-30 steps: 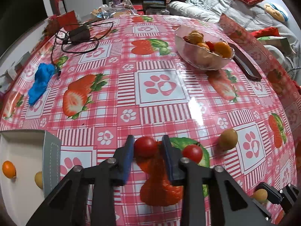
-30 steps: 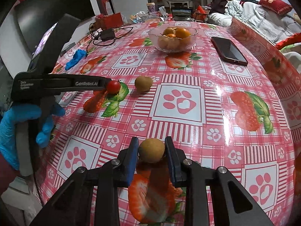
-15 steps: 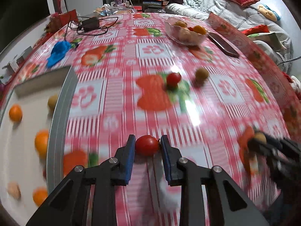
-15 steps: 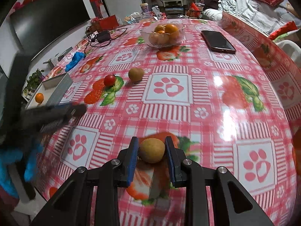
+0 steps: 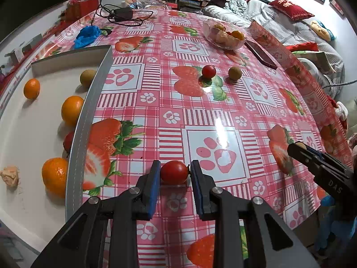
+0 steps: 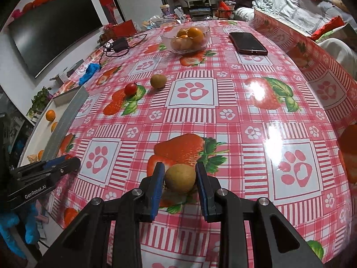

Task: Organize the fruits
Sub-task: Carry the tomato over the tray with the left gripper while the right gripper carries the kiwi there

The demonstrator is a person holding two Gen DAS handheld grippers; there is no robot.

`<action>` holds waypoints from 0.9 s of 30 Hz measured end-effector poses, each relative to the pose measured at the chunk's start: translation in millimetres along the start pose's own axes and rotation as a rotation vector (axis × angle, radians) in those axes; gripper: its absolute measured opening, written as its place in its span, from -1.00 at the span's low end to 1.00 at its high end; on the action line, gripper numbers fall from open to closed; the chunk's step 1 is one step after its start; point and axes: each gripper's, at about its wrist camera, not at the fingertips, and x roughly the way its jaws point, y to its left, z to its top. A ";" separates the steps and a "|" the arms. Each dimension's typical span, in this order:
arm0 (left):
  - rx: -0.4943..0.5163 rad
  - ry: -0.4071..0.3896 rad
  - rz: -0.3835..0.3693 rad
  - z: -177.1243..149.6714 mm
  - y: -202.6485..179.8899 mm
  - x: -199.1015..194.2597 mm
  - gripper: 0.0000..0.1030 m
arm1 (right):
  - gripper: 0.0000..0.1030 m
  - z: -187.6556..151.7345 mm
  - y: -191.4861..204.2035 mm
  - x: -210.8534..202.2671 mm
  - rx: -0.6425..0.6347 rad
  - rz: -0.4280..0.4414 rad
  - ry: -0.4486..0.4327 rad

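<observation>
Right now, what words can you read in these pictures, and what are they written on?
"GenRobot.AI" on the side of the left gripper.
"DAS" on the side of the right gripper.
Gold writing on the red pillow: too blurred to read.
Label on the cup: too small to read.

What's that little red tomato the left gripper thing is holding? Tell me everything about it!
The cherry tomato is small, round, glossy and deep red, with a tiny dark stem nub on its right side. It looks whole and smooth. The left hand-held gripper is shut on it, one blue pad pressing each side, lying sideways between them. It sits just above the strawberry-print tablecloth; whether it touches the cloth is unclear. The white tray lies off to its left.
</observation>
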 end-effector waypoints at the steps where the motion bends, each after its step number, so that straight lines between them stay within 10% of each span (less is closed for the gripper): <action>1: 0.000 -0.003 -0.003 -0.6 -0.1 -1.7 -0.42 | -0.42 0.3 1.2 -1.6 -0.002 -0.001 -0.002; 27: -0.048 -0.154 -0.036 4.5 35.0 -67.9 -0.42 | -0.42 14.2 56.5 -16.6 -0.097 0.013 0.002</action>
